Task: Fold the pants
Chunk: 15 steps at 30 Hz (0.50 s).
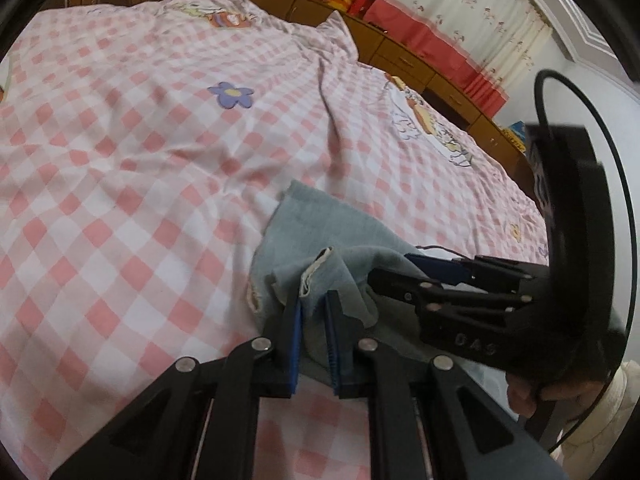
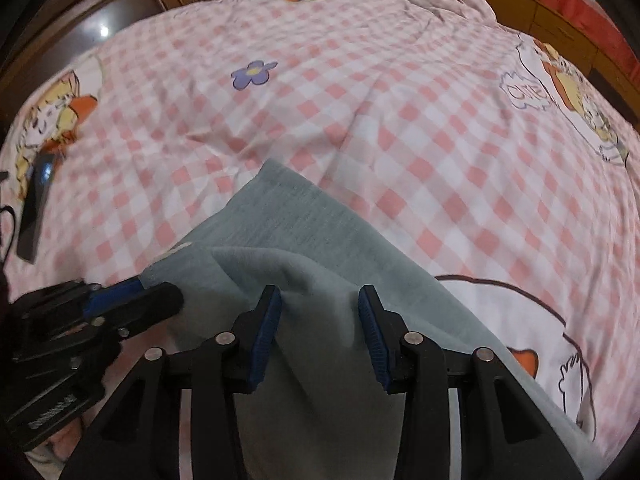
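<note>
A pink-and-white checked bedspread (image 1: 140, 184) fills almost the whole frame in both views, printed with a purple flower (image 1: 231, 95) above centre and cartoon figures toward the edges. It serves as the broad, soft work surface on which the garment can be spread and folded.

The grey-blue pants (image 2: 304, 232) lie in the lower middle of the right wrist view, running from a flat folded corner near the centre down under the camera. In the left wrist view they sit at lower centre, bunched, with a pale frayed hem (image 1: 316, 266) standing up.

The left gripper (image 1: 313, 312), at the bottom centre of its own view, has its blue pads narrowed onto that raised fold of cloth, pinching it. This is probably so the edge can be carried over.

The right gripper (image 2: 320, 320) straddles a ridge of the pants at the bottom centre of its view. Its jaws are partly apart, and the left pad touches the cloth, while the right one shows no clear contact; a firm grip cannot be told. It likely seeks a matching hold, so both corners travel together.

A dark flat phone-like object (image 2: 36, 212) lies at the left edge, well apart from the pants.
</note>
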Each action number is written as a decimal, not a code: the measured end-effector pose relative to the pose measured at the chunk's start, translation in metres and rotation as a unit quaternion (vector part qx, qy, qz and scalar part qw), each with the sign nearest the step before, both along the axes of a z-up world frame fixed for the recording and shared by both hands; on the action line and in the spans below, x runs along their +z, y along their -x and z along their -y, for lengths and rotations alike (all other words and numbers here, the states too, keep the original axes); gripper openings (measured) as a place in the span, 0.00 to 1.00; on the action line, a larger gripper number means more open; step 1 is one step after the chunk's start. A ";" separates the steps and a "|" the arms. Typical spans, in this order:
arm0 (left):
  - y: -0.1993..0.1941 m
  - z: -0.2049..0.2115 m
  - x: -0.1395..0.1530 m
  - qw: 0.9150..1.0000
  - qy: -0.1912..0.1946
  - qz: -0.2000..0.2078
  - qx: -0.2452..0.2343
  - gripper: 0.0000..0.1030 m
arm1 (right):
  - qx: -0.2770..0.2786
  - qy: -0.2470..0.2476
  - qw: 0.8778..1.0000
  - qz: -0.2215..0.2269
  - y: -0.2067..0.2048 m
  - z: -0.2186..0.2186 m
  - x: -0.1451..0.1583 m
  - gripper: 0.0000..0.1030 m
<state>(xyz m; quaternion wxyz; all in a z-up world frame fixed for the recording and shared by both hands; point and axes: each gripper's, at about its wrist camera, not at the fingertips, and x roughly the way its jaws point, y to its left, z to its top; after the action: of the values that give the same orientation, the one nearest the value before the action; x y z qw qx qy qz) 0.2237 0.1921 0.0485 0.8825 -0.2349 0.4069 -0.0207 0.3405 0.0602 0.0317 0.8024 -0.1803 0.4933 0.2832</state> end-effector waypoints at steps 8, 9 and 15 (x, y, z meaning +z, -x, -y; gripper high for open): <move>0.011 0.001 0.019 0.998 -0.012 0.054 0.010 0.09 | -0.031 -0.052 0.984 0.166 0.035 0.017 0.039 0.06; 0.012 0.002 0.020 0.998 -0.022 0.049 0.015 0.09 | -0.035 -0.053 0.981 0.181 0.037 0.019 0.038 0.09; 0.007 -0.006 0.008 0.999 -0.019 0.023 0.027 0.08 | -0.016 0.028 0.996 0.087 0.023 0.006 0.003 0.26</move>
<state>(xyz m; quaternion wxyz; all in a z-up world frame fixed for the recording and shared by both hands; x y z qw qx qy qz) 0.2167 0.1983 0.0567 0.8964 -0.2285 0.3798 0.0058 0.3173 0.0543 0.0348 0.8413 -0.2192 0.4320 0.2399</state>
